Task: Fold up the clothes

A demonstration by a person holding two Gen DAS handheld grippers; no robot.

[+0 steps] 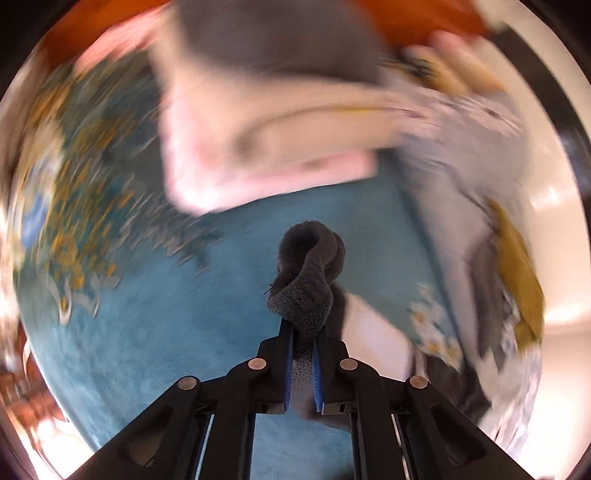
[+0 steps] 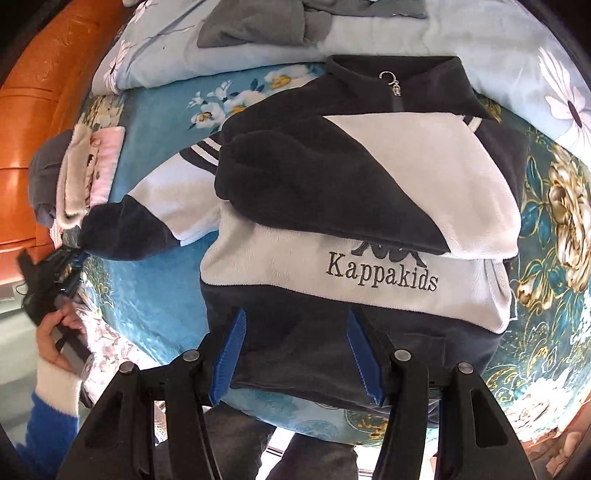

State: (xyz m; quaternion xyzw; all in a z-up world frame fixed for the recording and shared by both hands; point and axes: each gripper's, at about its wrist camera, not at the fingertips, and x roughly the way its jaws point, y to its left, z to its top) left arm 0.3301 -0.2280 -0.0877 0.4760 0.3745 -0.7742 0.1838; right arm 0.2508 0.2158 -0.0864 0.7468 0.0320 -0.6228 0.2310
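Observation:
A navy and white fleece jacket [image 2: 369, 221] lettered "Kappakids" lies front up on the blue flowered bedspread [image 2: 155, 295]. One sleeve is folded across its chest. The other sleeve [image 2: 162, 210] stretches out to the left. My left gripper [image 1: 303, 332] is shut on that sleeve's dark cuff [image 1: 306, 273]; it also shows in the right wrist view [image 2: 70, 258] at the left edge. My right gripper [image 2: 295, 350] is open, its blue pads either side of the jacket's dark hem.
A stack of folded clothes [image 2: 77, 177], grey, cream and pink, lies at the left by the orange headboard [image 2: 33, 122]. A folded pale blue quilt [image 2: 369, 33] with grey garments [image 2: 258, 26] on it lies behind the jacket. The left wrist view is blurred.

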